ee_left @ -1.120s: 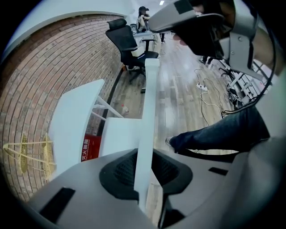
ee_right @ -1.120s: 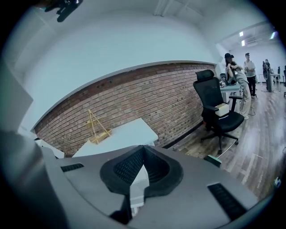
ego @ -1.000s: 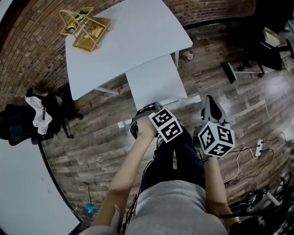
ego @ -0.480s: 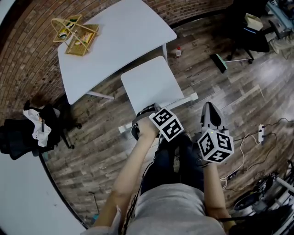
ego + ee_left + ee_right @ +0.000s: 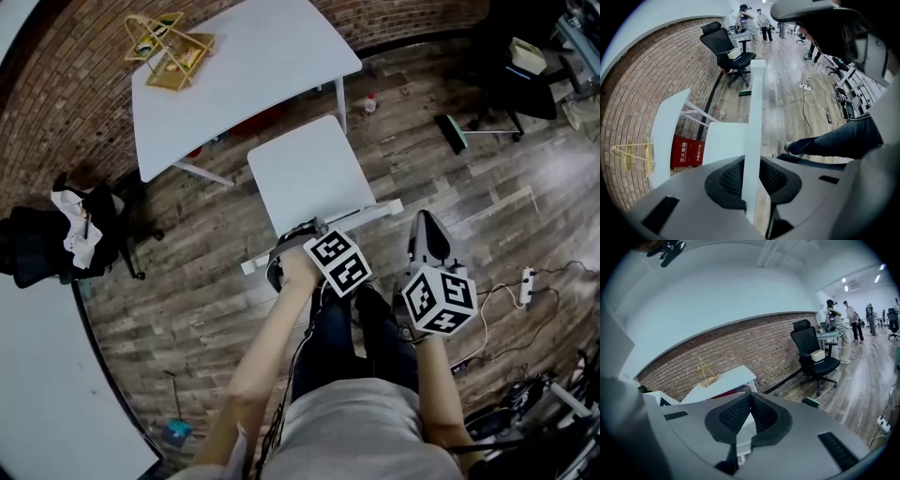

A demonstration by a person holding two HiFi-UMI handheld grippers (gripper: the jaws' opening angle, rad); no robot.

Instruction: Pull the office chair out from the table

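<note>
The white chair [image 5: 309, 173] stands on the wooden floor [image 5: 187, 281] with its seat out from under the table [image 5: 234, 75]. The far edge of the seat lies just beside the table's near edge and one of its legs. The chair's back faces the person, and its top edge shows in the head view as a white bar running across in front of the person's knees.

The left gripper [image 5: 300, 231] points steeply down onto that top edge. In the left gripper view the back appears as a thin white slab, seen edge-on, running up between the two dark pads. The jaws are clamped on it from both sides.

The right gripper [image 5: 428, 225] is held just to the right of the chair, apart from it and pointing forward and slightly down. Its jaws are together at the tips, with nothing between them.

On the far left corner of the table sits a yellow wire basket [image 5: 169, 52]. A red sign [image 5: 686, 152] leans under the table against the brick wall [image 5: 66, 103]. A small bottle [image 5: 370, 103] stands on the floor by the table leg. To the left is a black office chair [image 5: 37, 253] with a white cloth on it. A second black chair [image 5: 516, 84] stands at the upper right. A white power strip [image 5: 525, 281] and its cable lie on the floor to the person's right.
</note>
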